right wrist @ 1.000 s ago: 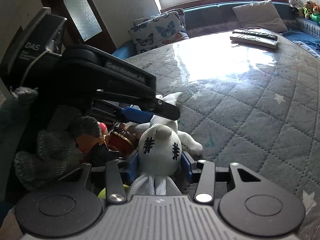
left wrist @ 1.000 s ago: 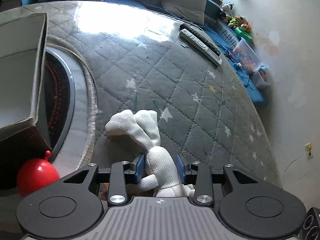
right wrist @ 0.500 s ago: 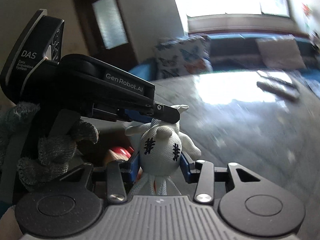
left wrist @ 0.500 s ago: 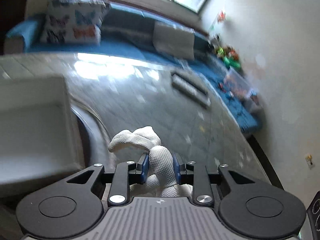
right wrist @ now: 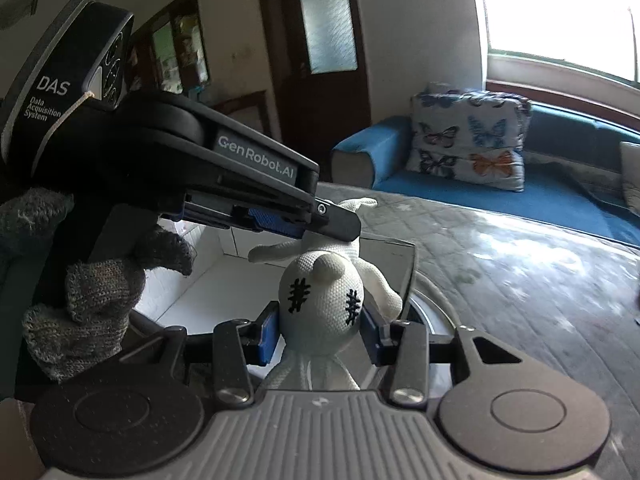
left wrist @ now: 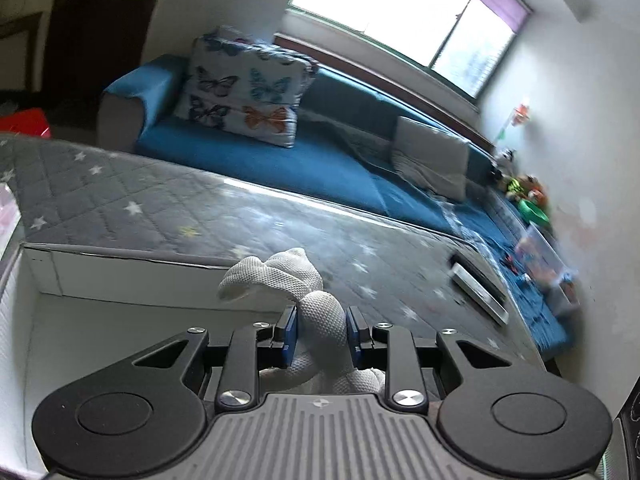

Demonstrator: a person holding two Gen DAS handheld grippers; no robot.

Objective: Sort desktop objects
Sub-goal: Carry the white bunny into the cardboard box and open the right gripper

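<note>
We are gripping one white doll [right wrist: 320, 304] with both tongs at once. The right tongs [right wrist: 320, 330] are clenching its head, the stitched eyes facing the camera; the left tongs [left wrist: 318, 330] are pinching a limb, and in the right view they are reaching in from 10 o'clock over the doll's ears. We are holding the doll in the air above the near rim of the white box [right wrist: 208, 292], which is lying open toward 9 o'clock of the doll.

The risk, as we are judging it: two grips on one soft toy. If one pair lets go late or the hands drift apart, we are stretching the fabric or flicking the doll past the box onto the table [right wrist: 520, 288]. The doll is hanging near the box edge, so an early release could leave it draped on the rim.

Around us, the remotes [left wrist: 478, 286] are lying at 3 o'clock in the left view, well apart. The sofa [left wrist: 280, 160] and butterfly cushion [left wrist: 244, 92] are sitting beyond the table at 12. Nothing is blocking the way into the box except our own left tongs overhead.
</note>
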